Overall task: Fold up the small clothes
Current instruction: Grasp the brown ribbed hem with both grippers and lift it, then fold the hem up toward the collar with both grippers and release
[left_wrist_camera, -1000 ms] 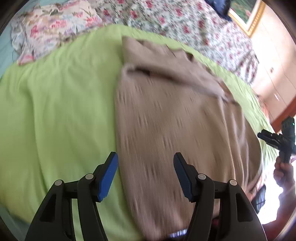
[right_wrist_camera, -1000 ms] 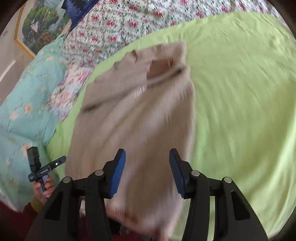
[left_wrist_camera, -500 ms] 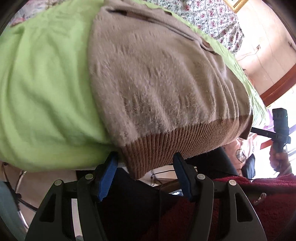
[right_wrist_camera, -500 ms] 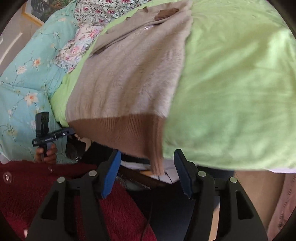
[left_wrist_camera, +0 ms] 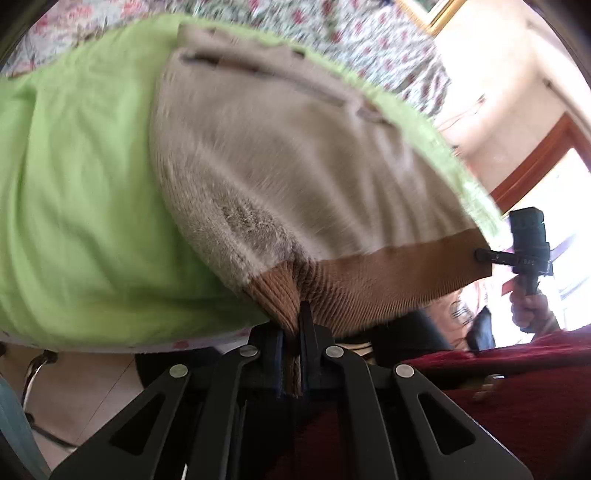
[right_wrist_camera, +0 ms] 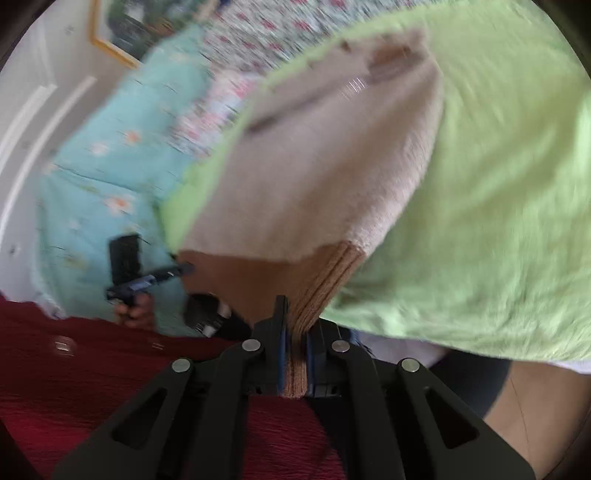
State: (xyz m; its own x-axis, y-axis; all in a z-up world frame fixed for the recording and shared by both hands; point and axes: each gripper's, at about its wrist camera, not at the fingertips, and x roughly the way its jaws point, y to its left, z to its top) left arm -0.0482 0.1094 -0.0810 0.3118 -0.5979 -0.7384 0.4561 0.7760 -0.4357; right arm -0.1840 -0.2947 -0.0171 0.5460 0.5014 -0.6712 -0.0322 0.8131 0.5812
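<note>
A beige knit sweater (left_wrist_camera: 295,162) with a brown ribbed hem (left_wrist_camera: 388,273) lies on a green bedsheet (left_wrist_camera: 81,192), its hem hanging over the near bed edge. My left gripper (left_wrist_camera: 291,332) is shut on the hem's left corner. My right gripper (right_wrist_camera: 295,332) is shut on the hem's right corner (right_wrist_camera: 325,280); the sweater (right_wrist_camera: 314,166) stretches away over the green sheet (right_wrist_camera: 498,184). Each gripper shows in the other's view: the right one (left_wrist_camera: 524,247) and the left one (right_wrist_camera: 147,273).
Floral bedding (left_wrist_camera: 351,33) and a turquoise floral quilt (right_wrist_camera: 103,177) lie at the far side of the bed. A dark red cloth (right_wrist_camera: 92,369) is below the grippers. A framed picture (right_wrist_camera: 125,29) hangs on the wall. A wooden door frame (left_wrist_camera: 535,155) stands at right.
Both grippers, open at the hem half a second ago, have shut on the brown hem's corners. The views are blurred, so both grippers are moving.
</note>
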